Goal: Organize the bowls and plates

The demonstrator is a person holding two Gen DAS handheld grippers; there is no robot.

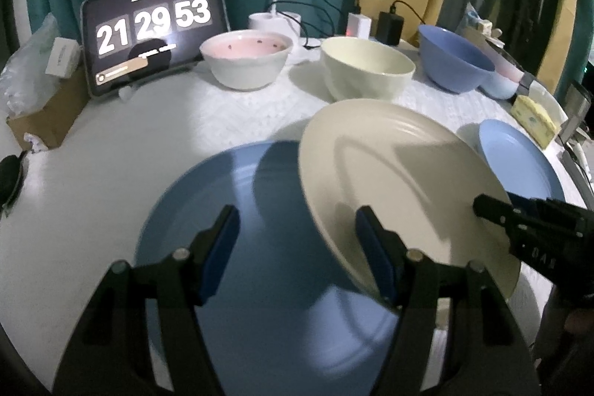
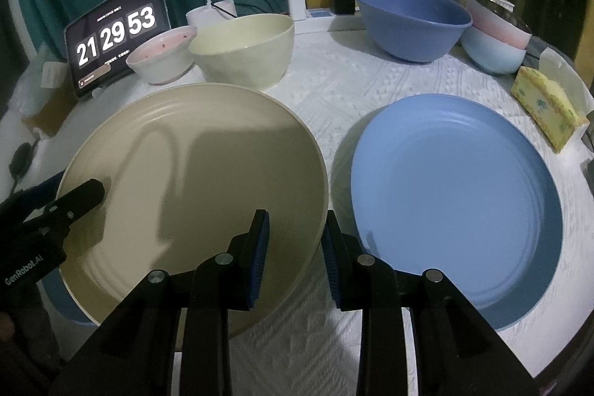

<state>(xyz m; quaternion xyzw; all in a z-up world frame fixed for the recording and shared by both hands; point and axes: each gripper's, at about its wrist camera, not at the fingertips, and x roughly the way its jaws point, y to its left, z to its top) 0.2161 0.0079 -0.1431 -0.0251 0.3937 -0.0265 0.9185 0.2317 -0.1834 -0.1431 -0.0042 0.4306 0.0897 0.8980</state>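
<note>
A cream plate (image 2: 193, 180) is tilted, its left part over a dark blue plate (image 1: 230, 247) that lies flat on the table. My right gripper (image 2: 295, 258) straddles the cream plate's right rim, jaws a little apart; in the left wrist view it (image 1: 482, 206) reaches in from the right. My left gripper (image 1: 295, 247) is open above both plates, its right finger (image 1: 375, 251) over the cream plate; in the right wrist view its tip (image 2: 89, 192) is over the cream plate's left side. A light blue plate (image 2: 456, 206) lies to the right. Cream (image 2: 241, 51), pink-lined (image 2: 163, 54) and blue bowls (image 2: 408, 21) stand behind.
A tablet clock (image 1: 152, 28) stands at the back left beside a cardboard box (image 1: 44, 121). Chargers and cables (image 1: 389, 25) run along the back. Stacked pink and pale blue bowls (image 2: 497, 43) and a yellow sponge (image 2: 549, 106) sit at the right edge.
</note>
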